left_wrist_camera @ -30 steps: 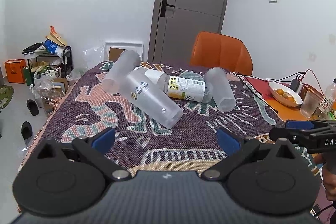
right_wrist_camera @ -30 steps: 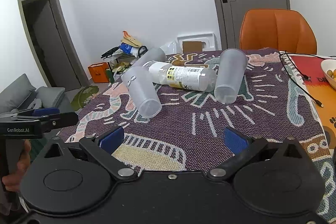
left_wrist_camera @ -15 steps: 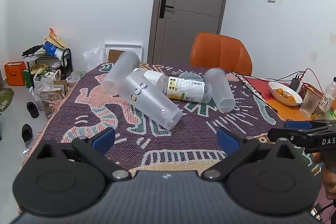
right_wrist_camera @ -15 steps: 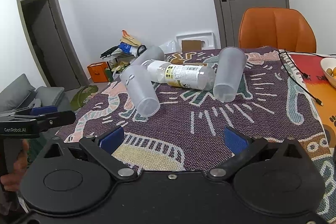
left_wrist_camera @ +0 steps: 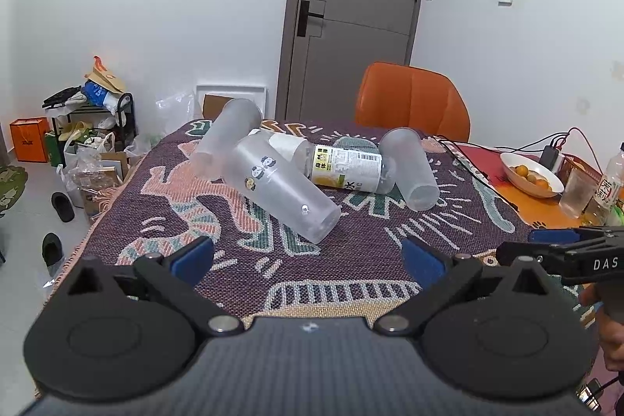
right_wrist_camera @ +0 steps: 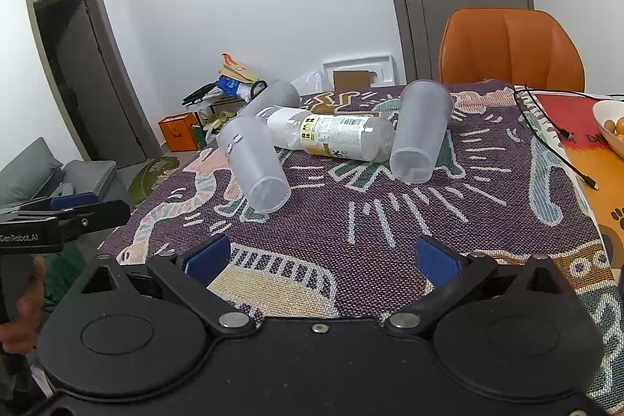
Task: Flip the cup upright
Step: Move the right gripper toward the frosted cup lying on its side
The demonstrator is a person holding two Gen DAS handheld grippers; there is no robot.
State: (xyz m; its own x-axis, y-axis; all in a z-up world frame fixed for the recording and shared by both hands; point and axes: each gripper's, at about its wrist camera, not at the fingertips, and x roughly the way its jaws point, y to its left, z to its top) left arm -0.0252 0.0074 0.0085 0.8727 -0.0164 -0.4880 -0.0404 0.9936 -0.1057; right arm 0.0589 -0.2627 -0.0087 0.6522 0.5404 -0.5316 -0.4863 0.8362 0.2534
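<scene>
Three frosted plastic cups lie on their sides on the patterned cloth. The nearest cup (left_wrist_camera: 284,192) (right_wrist_camera: 255,168) has small stickers. A second cup (left_wrist_camera: 409,168) (right_wrist_camera: 419,131) lies to the right and a third cup (left_wrist_camera: 228,135) (right_wrist_camera: 273,98) at the back left. A clear labelled bottle (left_wrist_camera: 343,166) (right_wrist_camera: 331,137) lies between them. My left gripper (left_wrist_camera: 308,258) is open and empty, short of the nearest cup. My right gripper (right_wrist_camera: 319,258) is open and empty, near the table's front edge; it also shows in the left wrist view (left_wrist_camera: 561,254).
An orange chair (left_wrist_camera: 413,104) (right_wrist_camera: 511,45) stands behind the table. At the right are a bowl of oranges (left_wrist_camera: 530,174), a glass (left_wrist_camera: 579,192), a bottle (left_wrist_camera: 610,186) and cables (right_wrist_camera: 546,127). Floor clutter (left_wrist_camera: 89,143) lies left of the table.
Both grippers have drifted slightly; the cups and bottle sit a little higher in the views. Nothing has been touched; both grippers stay open.
</scene>
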